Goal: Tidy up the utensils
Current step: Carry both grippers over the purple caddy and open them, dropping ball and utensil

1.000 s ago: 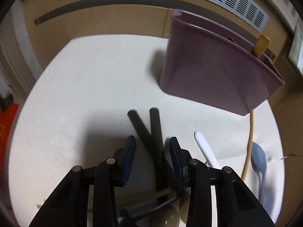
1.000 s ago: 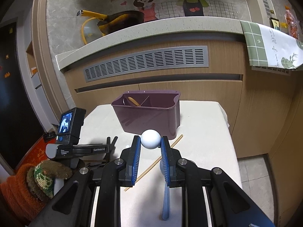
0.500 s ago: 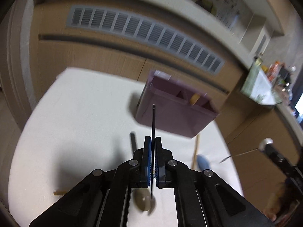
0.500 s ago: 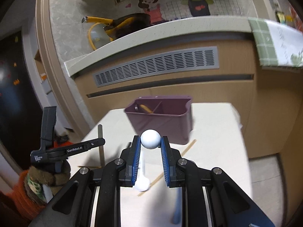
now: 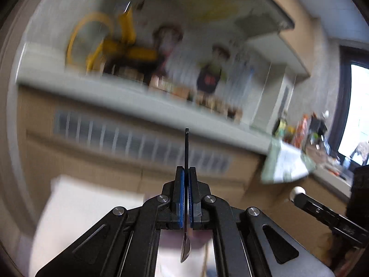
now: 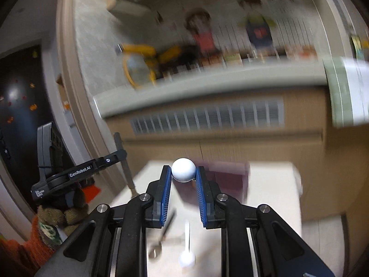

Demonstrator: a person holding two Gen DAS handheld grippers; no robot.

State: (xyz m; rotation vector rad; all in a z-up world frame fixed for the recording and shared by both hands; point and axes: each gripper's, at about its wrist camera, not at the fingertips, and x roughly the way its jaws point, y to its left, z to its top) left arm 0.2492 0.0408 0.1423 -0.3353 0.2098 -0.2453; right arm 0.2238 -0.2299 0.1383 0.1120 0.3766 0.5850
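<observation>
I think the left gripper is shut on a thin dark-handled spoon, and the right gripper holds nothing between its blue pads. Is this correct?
Not entirely. The left gripper is indeed shut on the thin dark-handled spoon. But the right gripper is not empty: the right wrist view shows a white ball-shaped utensil end clamped between its blue pads.

We're looking at a home kitchen: ahead of the tool a grey counter (image 6: pixel 207 78) is carrying a yellow-handled pan (image 6: pixel 161 55), cartoon cook stickers (image 6: pixel 256 27) are decorating the wall above, wooden cabinets (image 6: pixel 230 143) below.
</observation>
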